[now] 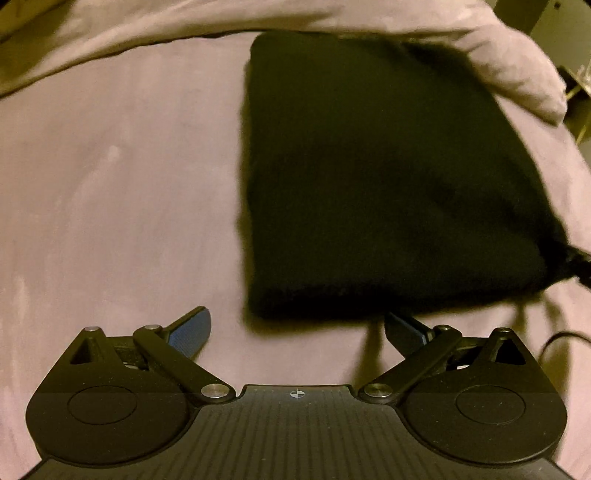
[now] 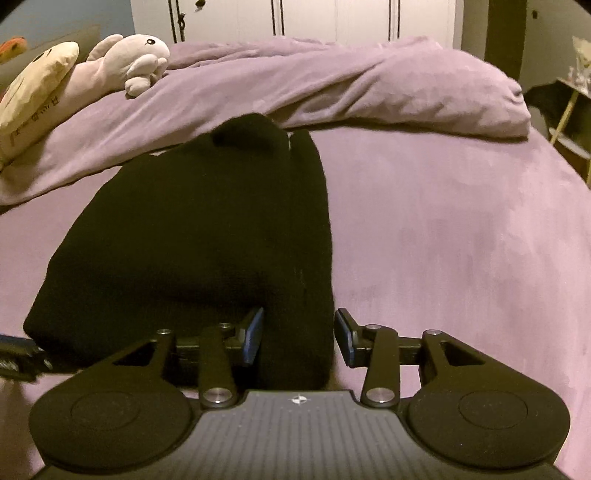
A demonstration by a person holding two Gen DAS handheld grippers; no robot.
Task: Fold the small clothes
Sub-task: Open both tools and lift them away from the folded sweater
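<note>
A black folded garment [image 1: 369,184] lies flat on the purple bed sheet [image 1: 110,184]. In the left wrist view my left gripper [image 1: 297,328] is open wide just short of the garment's near edge, its left pad [image 1: 192,328] over bare sheet and its right finger [image 1: 402,328] at the cloth's edge. In the right wrist view the garment [image 2: 184,240] fills the left half. My right gripper [image 2: 299,338] straddles its near right edge. The left pad [image 2: 253,336] lies against the cloth, while the right pad [image 2: 345,339] stands slightly off it. A dark part at the left edge [image 2: 18,354] looks like the other gripper.
A bunched purple duvet [image 2: 369,85] runs across the bed behind the garment. A plush toy [image 2: 125,62] and a cream cushion [image 2: 33,92] sit at the far left. White wardrobe doors [image 2: 295,18] stand beyond, a small side table [image 2: 569,110] at the right.
</note>
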